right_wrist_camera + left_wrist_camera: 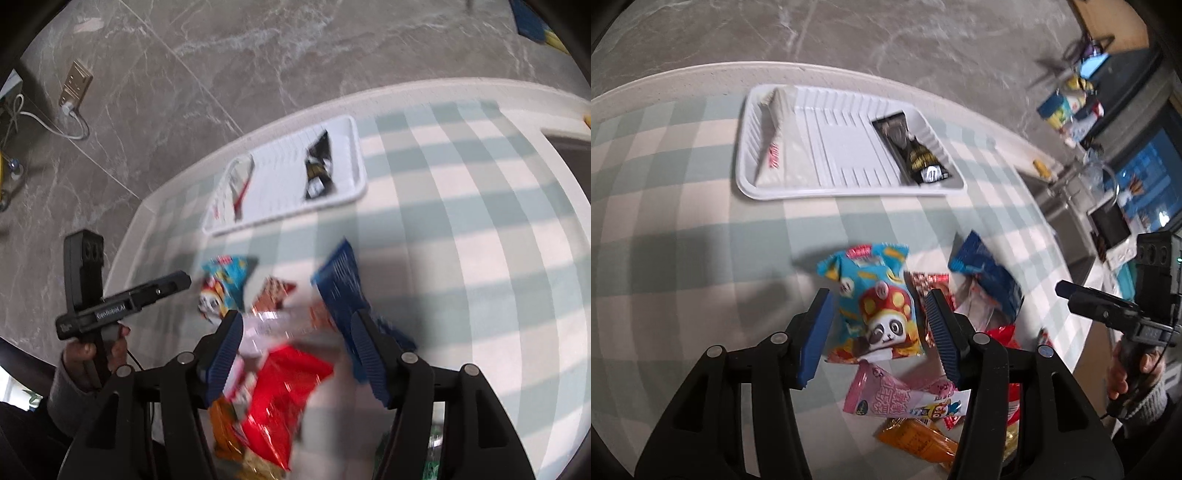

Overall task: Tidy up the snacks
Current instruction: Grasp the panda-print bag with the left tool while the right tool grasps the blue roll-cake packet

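A white ribbed tray (849, 194) lies on the checked cloth, with a white packet (779, 136) at its left end and a black packet (916, 151) at its right end. Nearer me is a loose pile of snacks. My left gripper (879, 295) hangs open over the pile, its blue pads on either side of a light-blue panda packet (864, 273) without pressing on it. A pink packet (897, 395) and an orange one (916, 439) lie below. My right gripper (295, 315) is open above a red packet (288, 391), beside a dark-blue packet (340, 280).
The round table's cream edge (122, 254) curves close behind the tray (354, 192), with grey marble floor beyond. A floor socket with a white cable (74, 96) sits at the left. Cluttered shelves and a screen (1145, 177) stand to the right. A person's hand (1126, 369) holds the other gripper's handle.
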`<state>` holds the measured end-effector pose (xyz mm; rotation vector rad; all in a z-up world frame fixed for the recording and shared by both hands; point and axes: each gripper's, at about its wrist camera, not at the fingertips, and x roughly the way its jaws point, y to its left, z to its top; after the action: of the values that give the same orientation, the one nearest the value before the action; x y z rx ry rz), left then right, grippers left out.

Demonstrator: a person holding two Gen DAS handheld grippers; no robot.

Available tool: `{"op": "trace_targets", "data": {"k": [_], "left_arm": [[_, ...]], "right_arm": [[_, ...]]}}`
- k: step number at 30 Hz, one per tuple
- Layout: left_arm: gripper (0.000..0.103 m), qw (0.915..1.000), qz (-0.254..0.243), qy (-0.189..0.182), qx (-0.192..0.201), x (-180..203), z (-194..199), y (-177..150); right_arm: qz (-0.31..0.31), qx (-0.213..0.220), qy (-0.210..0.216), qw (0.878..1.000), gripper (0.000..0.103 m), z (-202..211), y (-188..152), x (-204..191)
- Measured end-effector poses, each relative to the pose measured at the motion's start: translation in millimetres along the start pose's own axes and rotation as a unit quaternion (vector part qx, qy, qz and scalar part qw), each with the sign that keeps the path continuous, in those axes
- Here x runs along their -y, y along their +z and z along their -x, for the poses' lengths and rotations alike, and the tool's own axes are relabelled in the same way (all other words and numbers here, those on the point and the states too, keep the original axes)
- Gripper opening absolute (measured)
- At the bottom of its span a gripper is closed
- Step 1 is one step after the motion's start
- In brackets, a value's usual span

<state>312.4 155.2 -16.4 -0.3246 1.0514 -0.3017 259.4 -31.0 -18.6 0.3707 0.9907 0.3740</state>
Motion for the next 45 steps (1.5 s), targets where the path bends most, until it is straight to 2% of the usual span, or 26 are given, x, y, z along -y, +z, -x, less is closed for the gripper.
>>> {"op": "trace_targets", "data": {"k": [7, 14, 20, 28, 32, 36, 38, 40, 45], "left_arm": [[0.05, 0.9996, -0.006, 0.02, -0.018, 9, -19, -4], [0.05, 0.9979, -0.022, 0.047, -0.037, 13, -40, 0], [0.053, 0.9978, -0.022, 0.047, -0.043, 11, -47, 2], [0.053, 0.9977, -0.024, 0.039, -0.05, 13, -58, 5], [0.053, 0.998, -0.022, 0.035, -0.048, 12, -59, 5], [0.053, 0.9981, -0.024, 0.031, -0.047, 11, -60, 4], [0.052, 0.9982, -0.024, 0.03, -0.046, 11, -59, 4], [0.046, 0.9982, -0.025, 0.027, -0.046, 11, -59, 4], [0.039, 0.9989, -0.014, 0.015, -0.042, 8, -58, 5]], "right_arm": [[-0.006, 0.006, -0.017, 1.0, 0.064, 6, -21, 6], [0.029, 0.008, -0.061, 0.998, 0.065, 3, -16, 6], [0.079, -0.005, -0.102, 0.992, 0.065, -19, 0, 0], [0.147, -0.049, -0.144, 0.977, 0.065, -62, 10, -3], [0.157, -0.068, -0.147, 0.974, 0.059, -75, 10, 1], [0.148, -0.085, -0.137, 0.976, 0.041, -85, 10, 11], [0.142, -0.085, -0.128, 0.978, 0.038, -85, 11, 13], [0.136, -0.084, -0.118, 0.98, 0.034, -85, 12, 15], [0.099, -0.084, -0.08, 0.988, 0.031, -82, 15, 26]]}}
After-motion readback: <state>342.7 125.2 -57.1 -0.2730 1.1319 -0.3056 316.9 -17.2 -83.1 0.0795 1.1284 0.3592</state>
